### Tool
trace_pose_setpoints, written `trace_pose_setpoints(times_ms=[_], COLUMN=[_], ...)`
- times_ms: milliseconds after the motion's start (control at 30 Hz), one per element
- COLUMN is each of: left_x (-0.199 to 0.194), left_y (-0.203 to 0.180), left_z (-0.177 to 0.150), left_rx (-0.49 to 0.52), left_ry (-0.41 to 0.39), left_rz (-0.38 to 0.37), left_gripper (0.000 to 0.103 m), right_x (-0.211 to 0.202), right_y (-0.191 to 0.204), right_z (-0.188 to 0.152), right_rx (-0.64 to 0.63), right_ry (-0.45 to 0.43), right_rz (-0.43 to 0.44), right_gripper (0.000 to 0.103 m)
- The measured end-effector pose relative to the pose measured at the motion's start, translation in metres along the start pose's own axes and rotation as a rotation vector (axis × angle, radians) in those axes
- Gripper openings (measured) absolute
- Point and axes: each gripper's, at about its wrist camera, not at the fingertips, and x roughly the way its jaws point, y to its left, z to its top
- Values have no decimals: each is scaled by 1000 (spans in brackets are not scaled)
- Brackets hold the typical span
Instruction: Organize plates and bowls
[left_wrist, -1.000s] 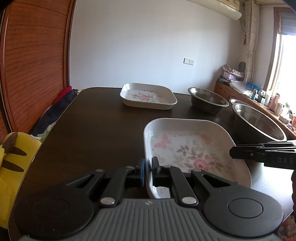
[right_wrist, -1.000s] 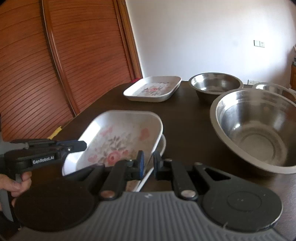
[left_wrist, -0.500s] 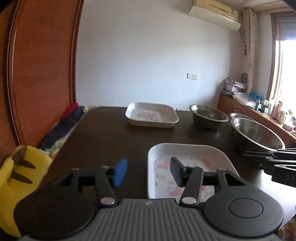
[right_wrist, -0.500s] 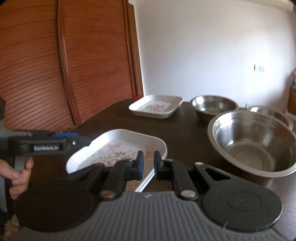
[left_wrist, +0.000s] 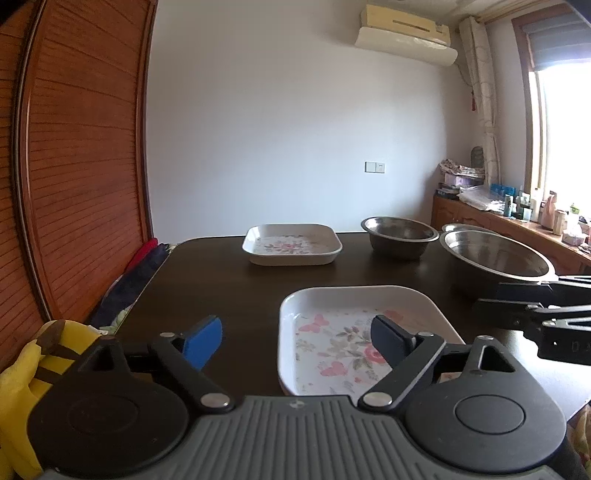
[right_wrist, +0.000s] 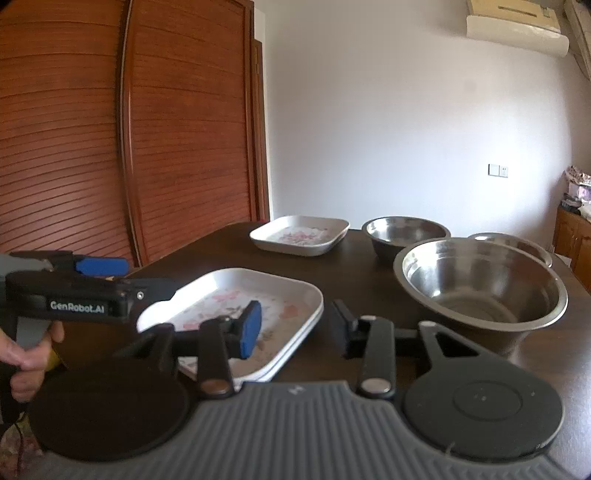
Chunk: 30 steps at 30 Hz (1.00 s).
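On the near part of the dark counter (left_wrist: 229, 280) lies a white square plate with a flower pattern (left_wrist: 354, 325). From the right wrist view a second rim shows just under it, so it seems that two such plates (right_wrist: 236, 306) already sit one inside the other here. I judge this first stack as done.

Both tools are letting go. The left gripper (left_wrist: 295, 332) has its jaws opening and already very wide; the near left corner of the plate lies between them, but the pads do not touch it. The right gripper (right_wrist: 291, 325) has its jaws opening too, about half wide, and the plate's right edge is between them, also not pressed. A hand (right_wrist: 26, 354) holds the left tool's handle at the edge of that view.

What is left, as far as I can see: a third flowered plate (left_wrist: 291, 243) stands alone at the far side of the counter, well apart from the stack. Beside it is a small steel bowl (left_wrist: 399, 236), and nearer on the right a large steel bowl (left_wrist: 495, 258), with another steel bowl (right_wrist: 513, 243) partly hidden behind it. These three bowls are not nested yet.

So I think the task is near its first third: the far plate should join the stack, and the bowls should go one into another.
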Motion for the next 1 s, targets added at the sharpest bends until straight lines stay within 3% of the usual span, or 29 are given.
trace_pose_setpoints(times_ms=[133,333,500,633,700,767,1000], left_x=[-1,-5,-6,-6,-7,-7,-7], left_y=[0,-3,-4,-4,-5,-6,-6], left_z=[-2,-5,-7,-6,-5,-4,4], left_rx=[-1,6,3,0,5,14,36], left_ry=[3,-9,0,1,-3,-5,-21], left_rz=[2,2,-18,-9,-9,-7,-6], left_gripper=[100,103,103,103,103,103,103], right_x=[-3,-7,-10,-13,-16,-20,-25], right_y=[1,-1,-1,-3,-5,-6,-8], right_z=[-2,-2,-2,4,9,13,27], right_rx=[1,-3,-15,-34,-41,-45,-67], right_ry=[-10,-36,-54,-66,-75,-89,-120], right_rz=[2,-11,-20,-22,-16,0,-22], right_gripper=[44,57,81,84,97,103,103])
